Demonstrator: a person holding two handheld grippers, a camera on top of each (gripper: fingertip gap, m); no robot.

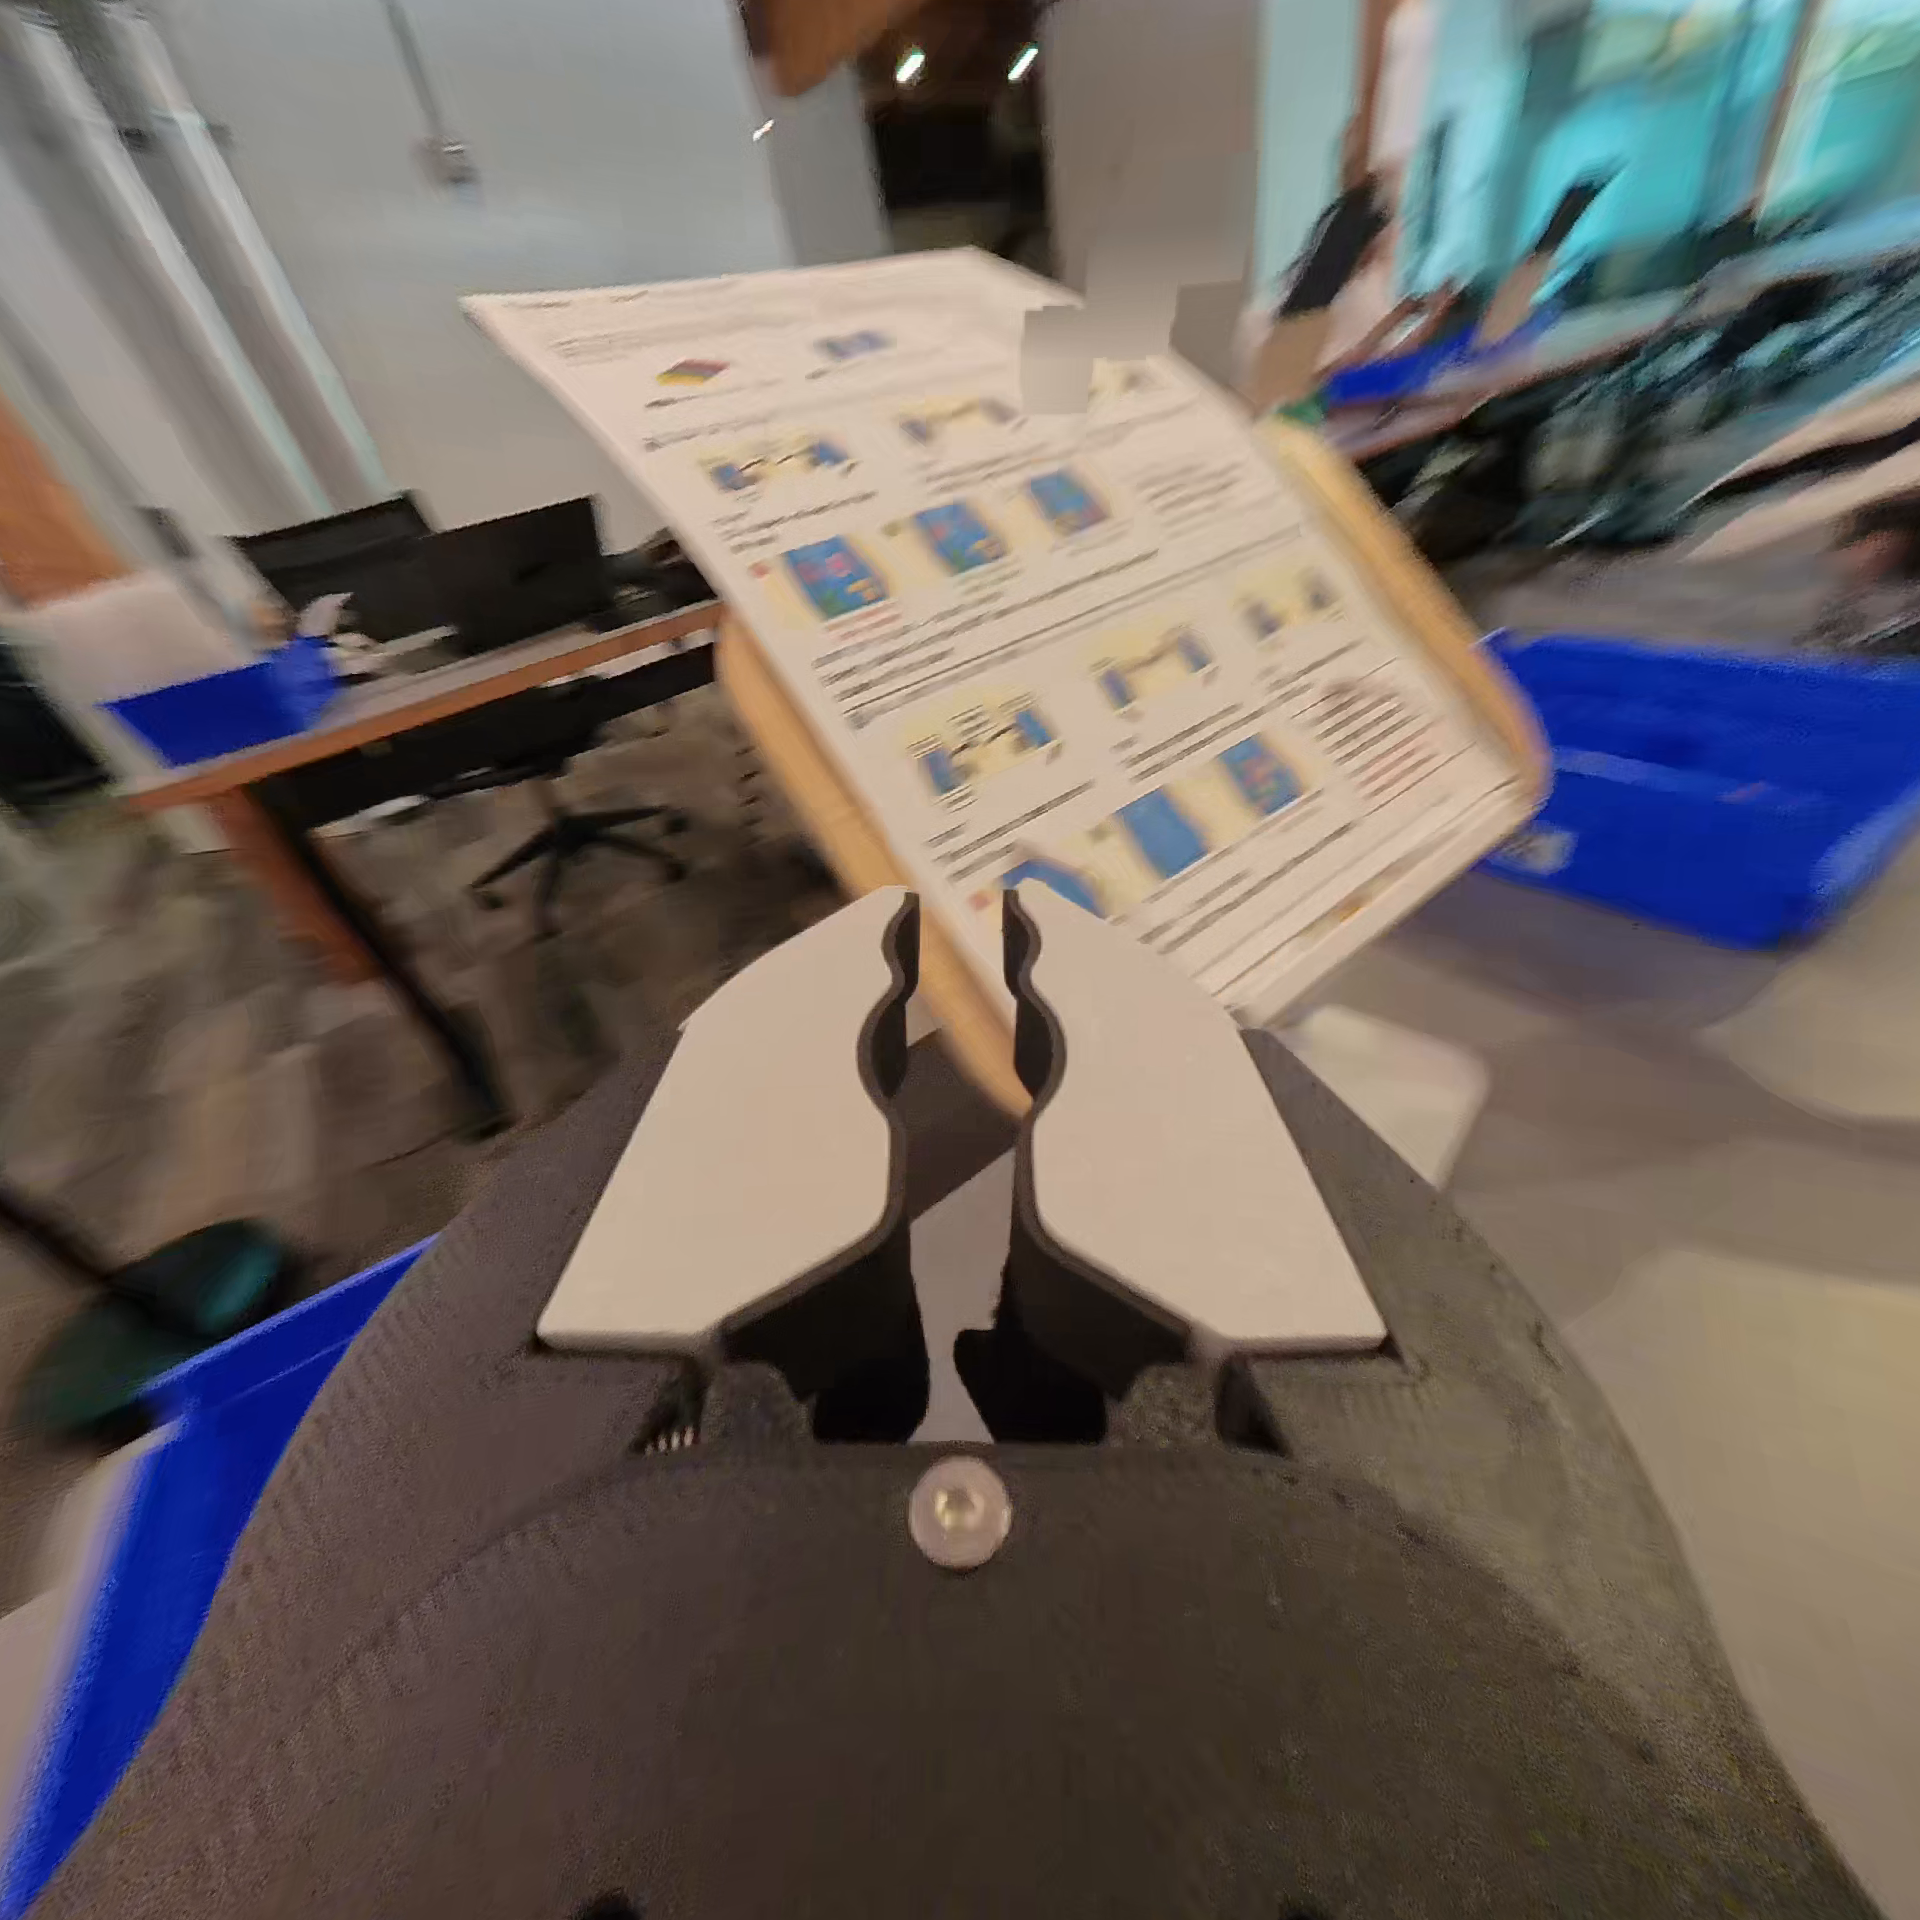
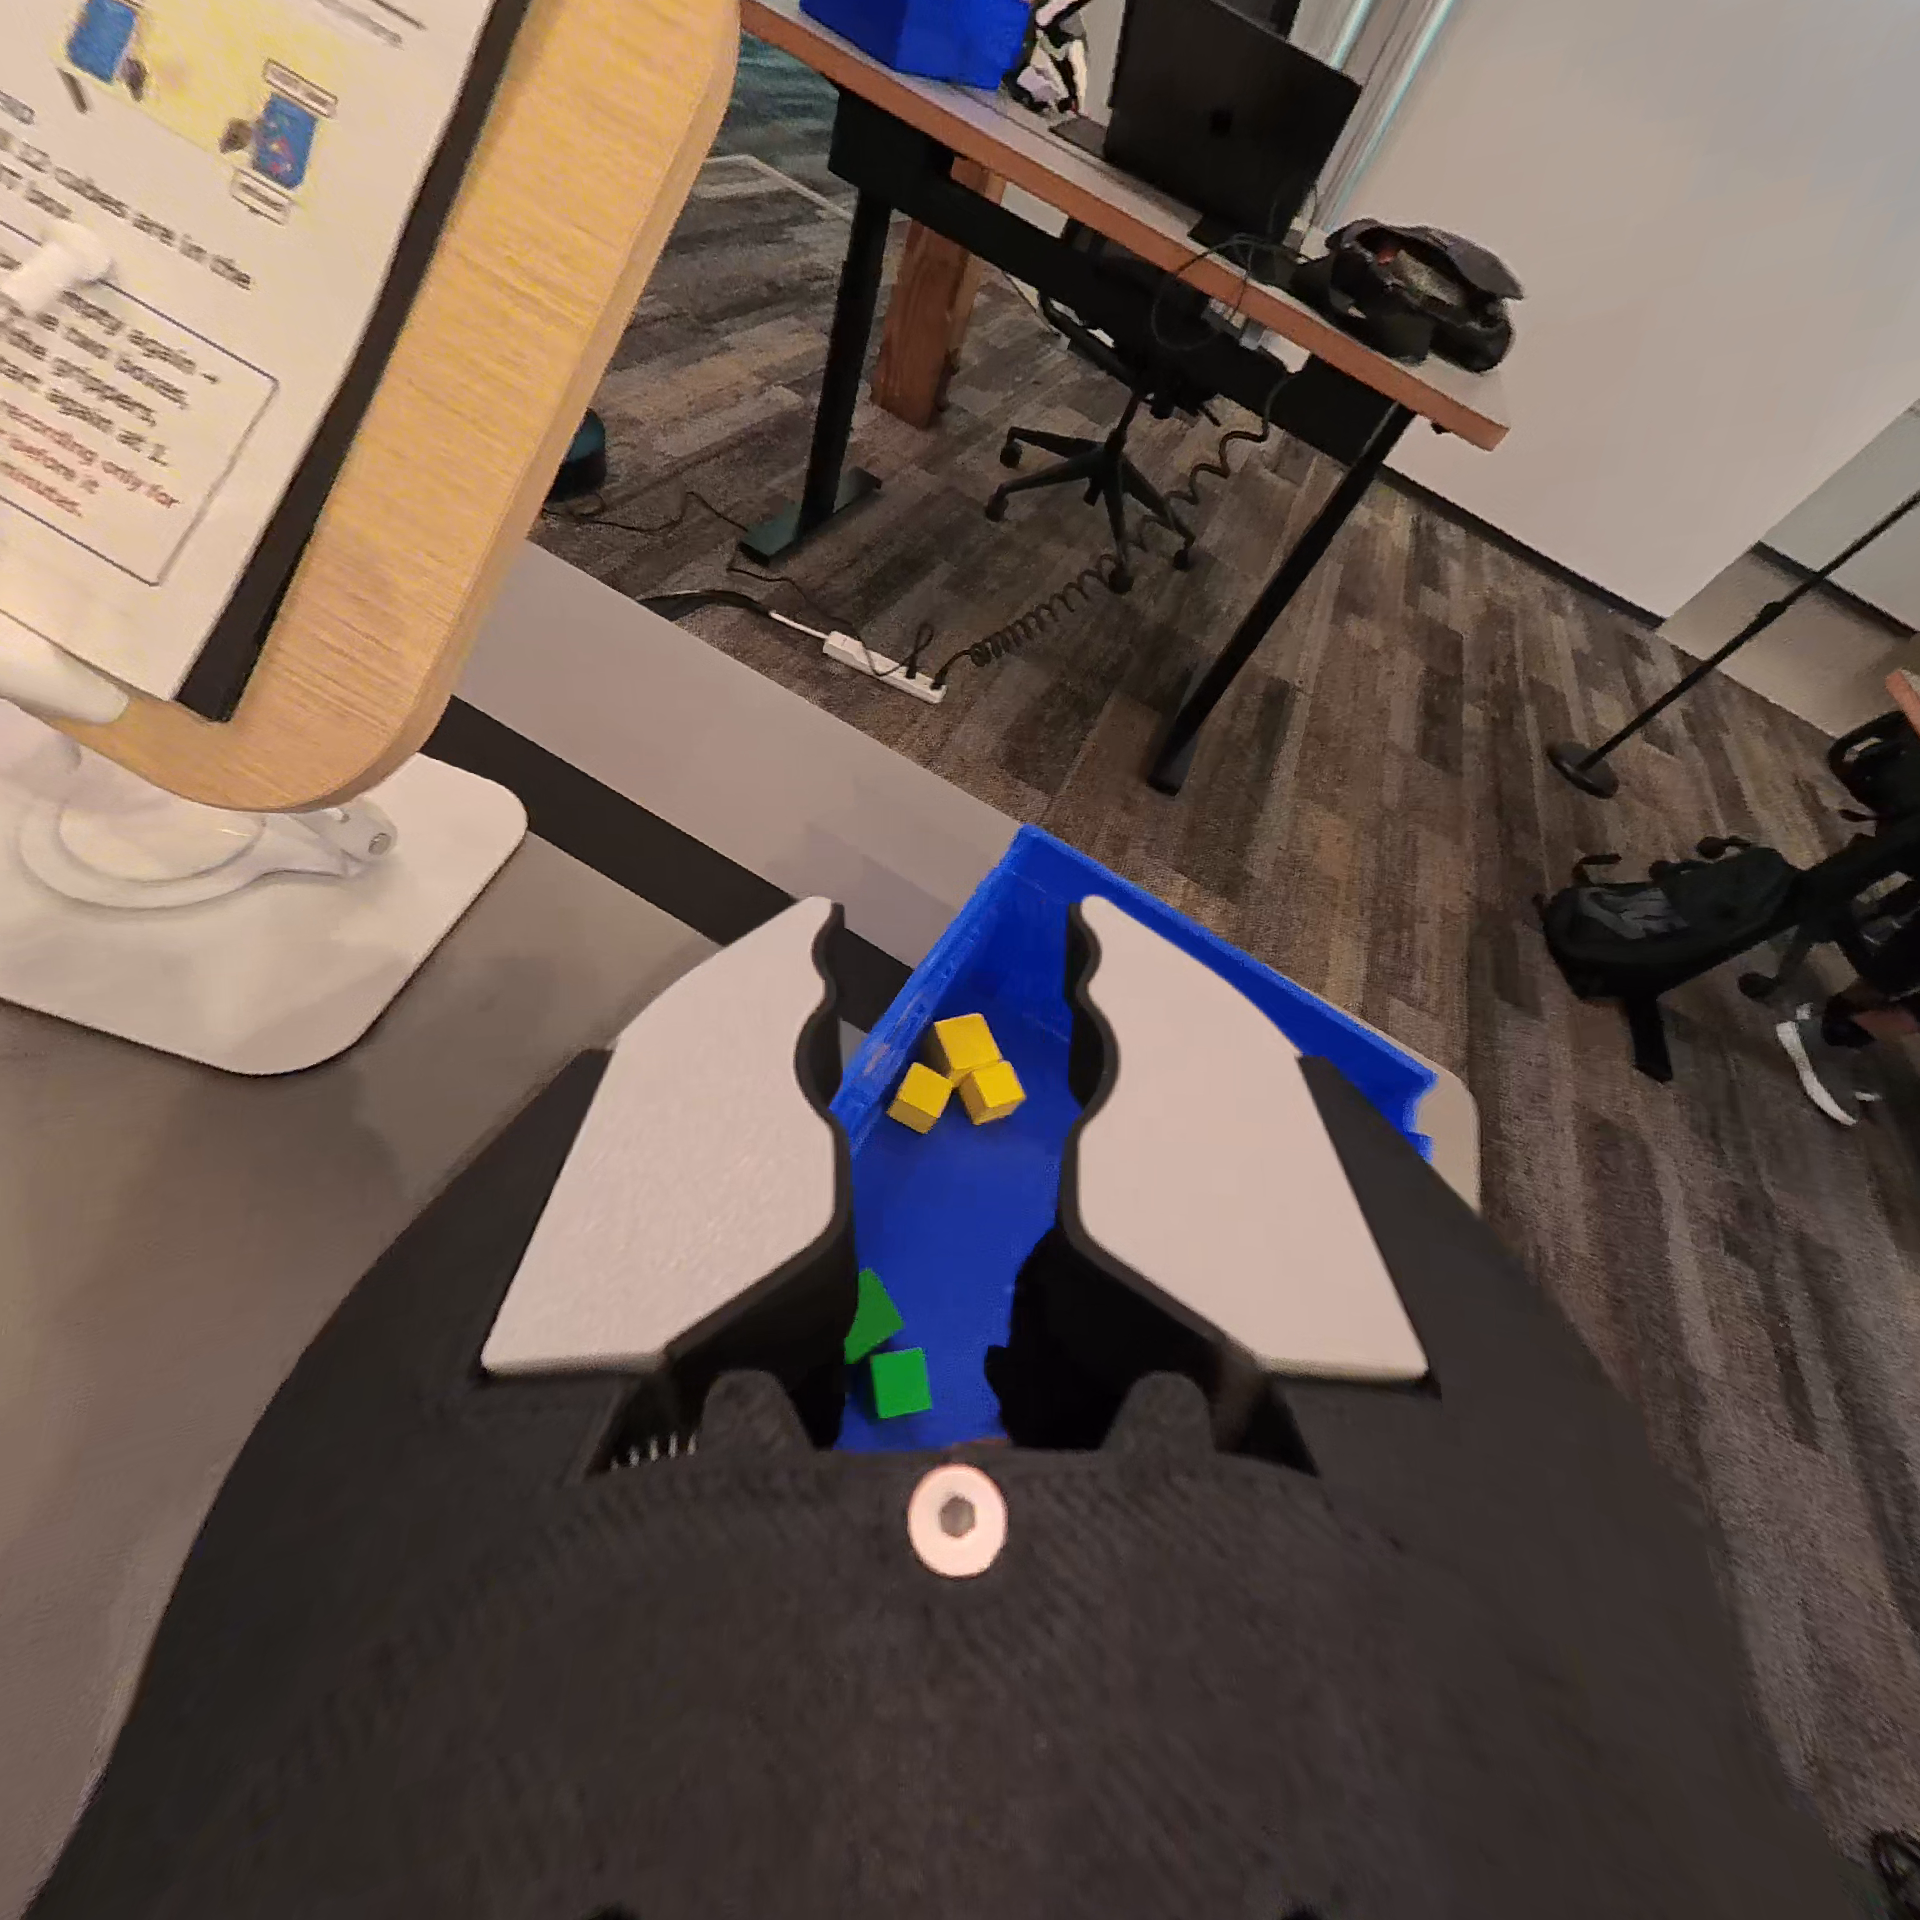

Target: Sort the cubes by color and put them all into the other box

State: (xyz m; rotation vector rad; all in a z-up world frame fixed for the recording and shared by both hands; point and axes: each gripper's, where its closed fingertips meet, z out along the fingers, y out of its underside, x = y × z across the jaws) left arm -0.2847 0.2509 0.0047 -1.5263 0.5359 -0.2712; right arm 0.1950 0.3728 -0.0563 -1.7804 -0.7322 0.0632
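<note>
The right hand-held gripper [image 2: 951,940] is held above a blue box [image 2: 1226,971] at the worktop [image 2: 208,1195] edge, its jaws spread wide with nothing between the pads. Three yellow cubes [image 2: 961,1070] are seen clustered in the box's far corner, and two green cubes [image 2: 883,1356] lie apart from them nearer the camera; the colours appear to be kept in separate groups, as the sorting requires. The gripper is judged to be poised over the box because a cube is delivered there, though no cube is seen in its grasp.

The left hand-held gripper [image 1: 961,914] is raised and pointed away from the cubes, toward an instruction sheet [image 1: 987,582] propped on a wooden stand [image 1: 1392,561]. Its jaws are parted only narrowly, and nothing is gripped. The view is blurred. Parts of blue boxes are seen at that view's lower left [image 1: 208,1455] and right [image 1: 1714,790]; whether either holds cubes cannot be told.
</note>
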